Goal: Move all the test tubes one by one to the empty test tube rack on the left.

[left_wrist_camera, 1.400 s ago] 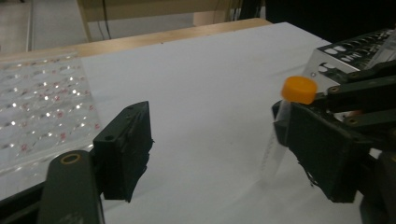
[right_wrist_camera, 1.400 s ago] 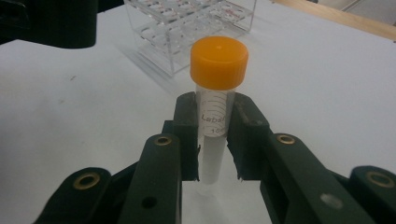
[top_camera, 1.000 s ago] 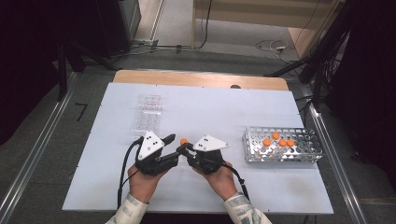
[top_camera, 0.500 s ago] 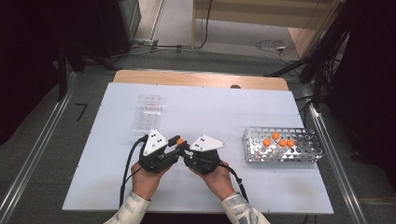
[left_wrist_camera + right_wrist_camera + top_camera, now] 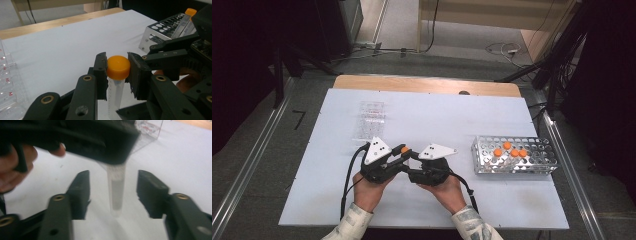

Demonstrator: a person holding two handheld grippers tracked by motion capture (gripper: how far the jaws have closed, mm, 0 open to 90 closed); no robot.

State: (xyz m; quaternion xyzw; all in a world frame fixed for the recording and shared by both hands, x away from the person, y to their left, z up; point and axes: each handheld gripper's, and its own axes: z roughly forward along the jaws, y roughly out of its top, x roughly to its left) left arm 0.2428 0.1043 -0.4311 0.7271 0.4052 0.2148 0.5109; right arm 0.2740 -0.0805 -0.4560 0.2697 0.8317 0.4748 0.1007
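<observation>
A clear tube with an orange cap (image 5: 118, 67) hangs upright between both grippers, low over the white table (image 5: 437, 115). My left gripper (image 5: 117, 68) is shut on the cap, a pad pressed to each side. In the high view the left gripper (image 5: 403, 151) meets my right gripper (image 5: 412, 167) near the table's front middle. The right gripper (image 5: 113, 183) has just been opening: its jaws stand wide on either side of the tube's body (image 5: 116, 192) without touching it. The left gripper's black body (image 5: 95, 140) hides the cap there.
A metal rack (image 5: 492, 167) with several orange-capped tubes stands on the right of the table. Behind the left gripper lies a clear plastic rack (image 5: 371, 120). A wooden strip (image 5: 427, 85) runs along the far edge.
The left gripper has shifted slightly right and away from the person, closing up to the right gripper around the orange cap. The right hand has stayed put.
</observation>
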